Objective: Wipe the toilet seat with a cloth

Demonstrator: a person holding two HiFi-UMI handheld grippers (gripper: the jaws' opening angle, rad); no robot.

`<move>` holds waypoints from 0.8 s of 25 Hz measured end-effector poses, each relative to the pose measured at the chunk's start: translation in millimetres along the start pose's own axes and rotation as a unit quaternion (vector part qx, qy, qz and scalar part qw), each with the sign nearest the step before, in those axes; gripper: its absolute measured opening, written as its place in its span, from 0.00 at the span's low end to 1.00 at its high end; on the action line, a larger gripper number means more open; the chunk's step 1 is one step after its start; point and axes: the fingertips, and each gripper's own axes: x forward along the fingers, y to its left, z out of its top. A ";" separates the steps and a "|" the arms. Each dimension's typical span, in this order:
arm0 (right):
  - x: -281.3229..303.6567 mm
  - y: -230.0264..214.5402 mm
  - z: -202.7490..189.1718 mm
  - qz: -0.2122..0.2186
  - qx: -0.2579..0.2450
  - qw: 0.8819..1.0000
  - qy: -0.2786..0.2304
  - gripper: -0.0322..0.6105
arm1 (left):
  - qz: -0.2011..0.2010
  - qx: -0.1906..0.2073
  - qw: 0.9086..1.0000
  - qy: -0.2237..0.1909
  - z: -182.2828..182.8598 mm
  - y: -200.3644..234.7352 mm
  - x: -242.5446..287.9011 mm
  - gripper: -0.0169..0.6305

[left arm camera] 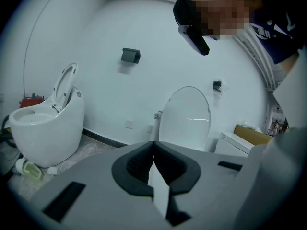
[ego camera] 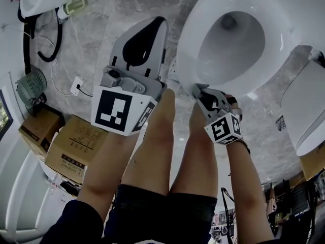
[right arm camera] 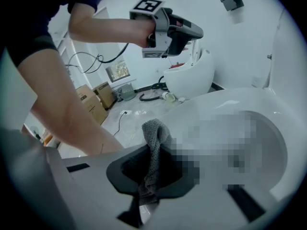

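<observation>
The main risk is in how little cloth (right arm camera: 154, 133) stands past the right gripper (right arm camera: 154, 150). Its jaws are clamped on a narrow fold of the grey knit, with only a short tuft beyond the tips. If the tuft bends back on the toilet seat (ego camera: 189, 55), the hard jaw tips would likely rub the white surface instead of the fabric. A strong sideways drag could also pull the fold free and drop it into the bowl (ego camera: 231, 39), which lies just past the rim.

In the right gripper view the tuft rises toward 12 o'clock from the jaws, and the seat spreads from about 1 to 4 o'clock of it, very near. I cannot tell whether the two are touching. In the head view this gripper sits at the seat's near edge, at about 7 o'clock of the bowl.

The left gripper (left arm camera: 153, 145) has its jaws closed together on nothing. It is at 9 o'clock of the right one, clear of the toilet and aimed at the wall.
</observation>
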 end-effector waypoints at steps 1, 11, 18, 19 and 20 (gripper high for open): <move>-3.1 2.8 -5.0 0.009 -0.014 1.000 0.002 0.14 | 0.000 0.000 1.000 0.000 -0.2 1.4 0.5 0.06; 41.7 -31.7 63.7 0.052 -0.124 0.989 -0.058 0.14 | 0.011 -0.004 1.000 0.005 -5.7 13.2 3.4 0.06; 43.4 -128.5 105.0 -0.067 -0.059 0.992 -0.090 0.14 | 0.023 -0.004 1.000 0.006 -7.5 21.5 -2.1 0.06; 43.8 -121.2 103.0 -0.055 -0.065 0.993 -0.085 0.14 | 0.025 -0.005 1.000 0.005 -7.4 22.3 -2.6 0.06; 44.5 -108.5 99.4 -0.035 -0.077 0.993 -0.077 0.14 | 0.027 -0.006 1.000 0.004 -6.9 22.7 -2.8 0.06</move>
